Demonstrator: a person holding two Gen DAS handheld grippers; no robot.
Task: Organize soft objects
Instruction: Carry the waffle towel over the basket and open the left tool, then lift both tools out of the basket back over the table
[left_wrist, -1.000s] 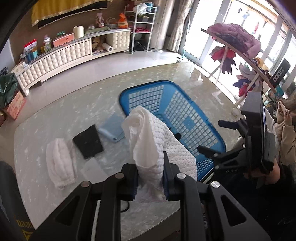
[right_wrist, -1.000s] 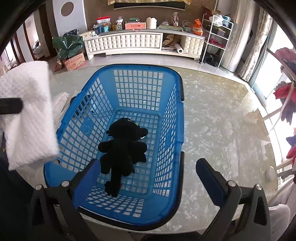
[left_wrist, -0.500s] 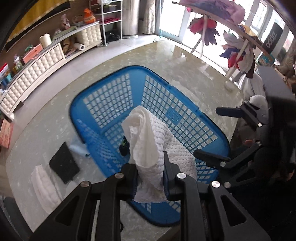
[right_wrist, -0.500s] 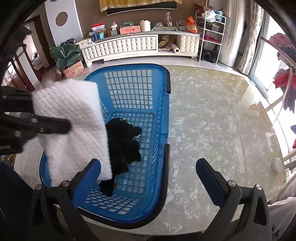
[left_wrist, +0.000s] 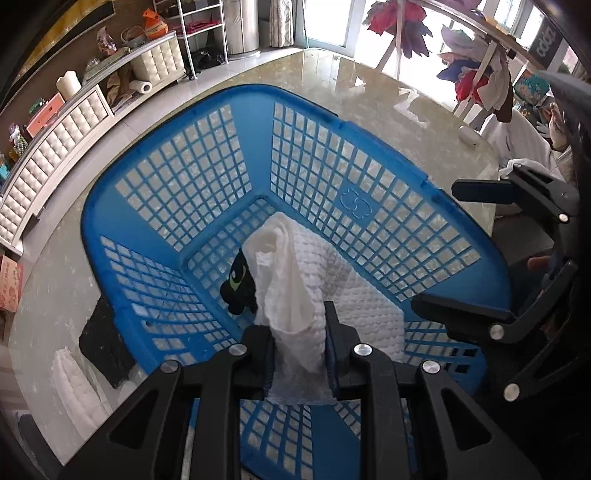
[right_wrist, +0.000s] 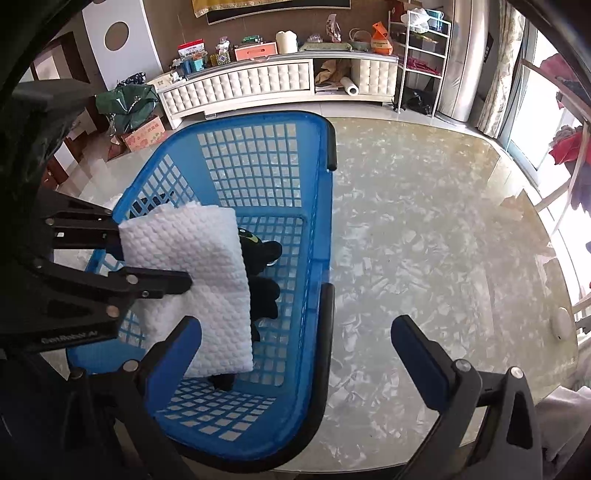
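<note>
White quilted towel (left_wrist: 295, 302) hung at lower centre of the left wrist frame, pinched in the left gripper (left_wrist: 299, 354) over the interior of the blue basket (left_wrist: 177, 158). Black plush toy (left_wrist: 240, 284) lay on the basket floor, partly hidden by the towel. Right gripper (right_wrist: 295, 343) stood spread wide, empty, over the basket's near rim. Black cloth (left_wrist: 99, 343) and a white towel (left_wrist: 74, 387) lay on the marble table (right_wrist: 424, 240) at lower left, outside the basket.

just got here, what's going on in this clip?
A person is sorting soft things into a blue basket. The left claw is shut on a white towel, holding it over the basket, where a black plush already lies. The right claw is open and empty beside the basket.
</note>
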